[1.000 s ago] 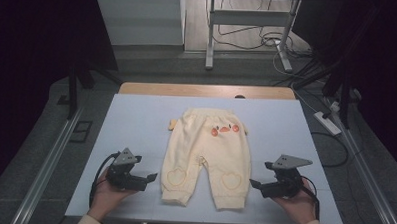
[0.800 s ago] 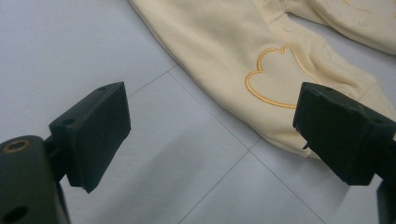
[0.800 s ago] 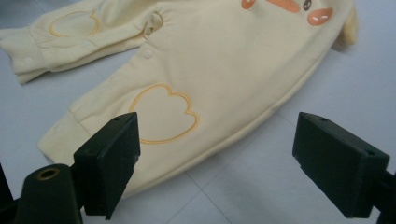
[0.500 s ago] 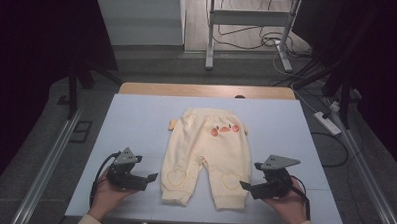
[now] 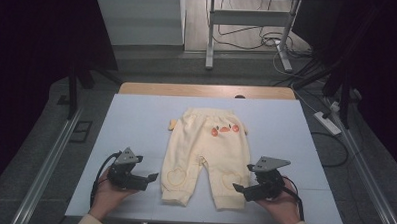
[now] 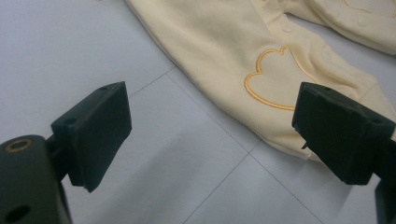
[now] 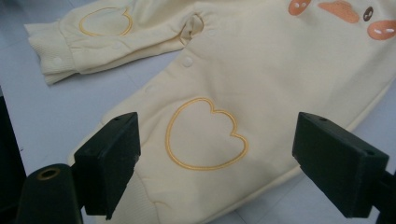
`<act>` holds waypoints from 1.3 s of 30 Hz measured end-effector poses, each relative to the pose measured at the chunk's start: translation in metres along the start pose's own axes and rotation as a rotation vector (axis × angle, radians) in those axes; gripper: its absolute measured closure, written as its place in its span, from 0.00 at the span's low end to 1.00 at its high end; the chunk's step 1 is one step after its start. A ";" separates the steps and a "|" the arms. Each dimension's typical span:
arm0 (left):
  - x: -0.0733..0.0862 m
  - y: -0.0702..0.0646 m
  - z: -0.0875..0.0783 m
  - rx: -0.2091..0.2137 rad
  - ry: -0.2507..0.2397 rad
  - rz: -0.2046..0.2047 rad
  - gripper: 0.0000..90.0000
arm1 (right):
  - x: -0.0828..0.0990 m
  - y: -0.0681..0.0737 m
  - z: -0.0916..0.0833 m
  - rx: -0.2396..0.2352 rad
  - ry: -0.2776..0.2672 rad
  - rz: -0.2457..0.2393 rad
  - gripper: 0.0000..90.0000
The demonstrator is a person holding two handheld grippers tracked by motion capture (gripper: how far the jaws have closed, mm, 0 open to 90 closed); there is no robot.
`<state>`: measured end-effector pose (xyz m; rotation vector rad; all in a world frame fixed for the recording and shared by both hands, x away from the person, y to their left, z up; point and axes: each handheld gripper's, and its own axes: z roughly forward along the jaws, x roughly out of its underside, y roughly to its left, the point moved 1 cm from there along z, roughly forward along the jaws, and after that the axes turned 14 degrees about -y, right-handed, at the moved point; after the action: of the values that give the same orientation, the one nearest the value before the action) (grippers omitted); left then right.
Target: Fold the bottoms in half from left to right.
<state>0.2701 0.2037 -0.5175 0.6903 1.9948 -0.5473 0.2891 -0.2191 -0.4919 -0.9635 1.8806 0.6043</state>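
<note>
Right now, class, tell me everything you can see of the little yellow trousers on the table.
The baby trousers are pale yellow, of soft knitted-looking cloth, and lie flat and spread on the light table, waistband away from the person, legs toward them. An orange face motif sits near the waist, an orange-outlined heart on each knee, snap buttons along the inner legs, ribbed cuffs at the ends. The open left gripper and open right gripper flank the cuffs; neither grips them.
</note>
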 end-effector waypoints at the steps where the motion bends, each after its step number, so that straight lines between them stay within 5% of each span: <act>1: 0.000 0.000 0.000 0.000 0.000 0.000 0.13 | 0.000 0.000 0.000 0.000 0.000 0.000 0.17; 39: 0.001 0.000 0.000 -0.010 0.001 0.005 0.13 | -0.014 0.034 0.044 -0.103 0.020 -0.030 0.17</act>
<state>0.2698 0.2037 -0.5179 0.6896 1.9951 -0.5330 0.2873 -0.1620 -0.4997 -1.0660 1.8643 0.6814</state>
